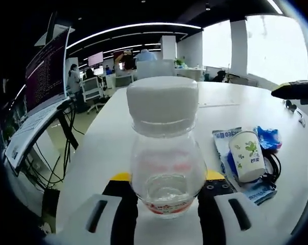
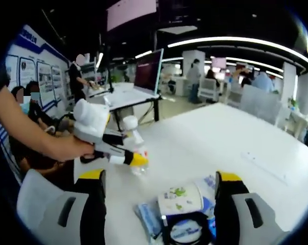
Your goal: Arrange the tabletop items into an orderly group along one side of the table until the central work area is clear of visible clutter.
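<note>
Clear bottle (image 1: 165,153) with white cap, clamped upright between the left gripper (image 1: 166,196) jaws on the white table (image 1: 230,104).
Right gripper (image 2: 159,204) spread wide around paper cup (image 2: 180,198) and blue packets (image 2: 148,217) — open office beyond.

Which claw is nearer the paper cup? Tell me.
Right. The right claw straddles the paper cup, jaws open. The left claw is off to the side, shut on the clear bottle.
</note>
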